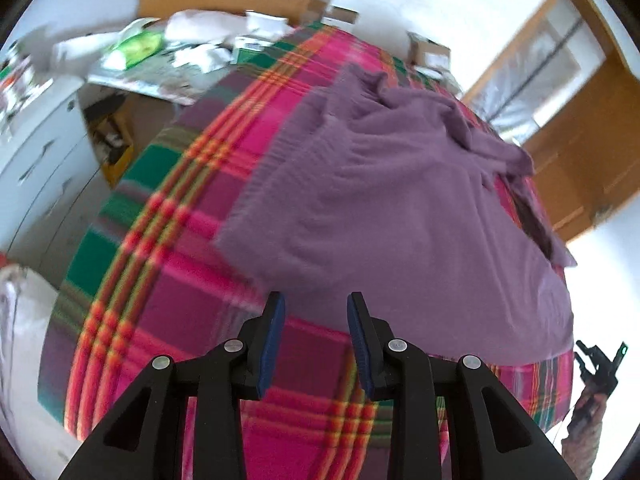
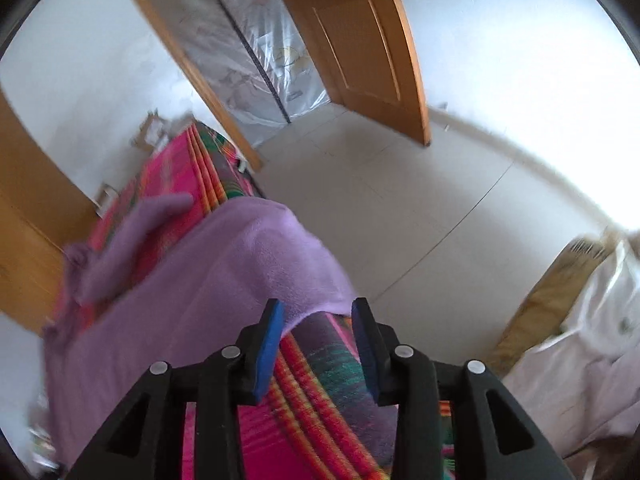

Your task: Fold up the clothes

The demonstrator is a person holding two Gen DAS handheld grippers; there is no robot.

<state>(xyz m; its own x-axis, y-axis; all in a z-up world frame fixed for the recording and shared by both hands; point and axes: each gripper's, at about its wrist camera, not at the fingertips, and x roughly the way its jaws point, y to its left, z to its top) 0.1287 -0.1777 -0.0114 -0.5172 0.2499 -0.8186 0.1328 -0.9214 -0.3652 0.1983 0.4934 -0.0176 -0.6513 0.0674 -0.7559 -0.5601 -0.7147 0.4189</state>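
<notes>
A purple fleece garment [image 1: 400, 200] lies spread on a bed with a pink, green and orange plaid blanket [image 1: 168, 264]; its far end is bunched into folds. My left gripper [image 1: 316, 308] hovers over the garment's near edge, jaws apart with nothing between the blue pads [image 1: 272, 344]. In the right wrist view the garment [image 2: 224, 272] drapes toward the bed's corner, and its hem runs across the gap of my right gripper [image 2: 318, 312]. The pads [image 2: 268, 348] stand apart and do not press on the cloth. The right gripper [image 1: 600, 360] also shows at the left view's lower right edge.
A white drawer unit [image 1: 44, 152] and a cluttered surface with papers and bags [image 1: 160, 48] stand beyond the bed's left side. A wooden door [image 2: 360, 40] and a plastic-covered doorway [image 2: 256, 48] face a pale tiled floor [image 2: 420, 208]. White bedding [image 2: 580, 340] lies at the right.
</notes>
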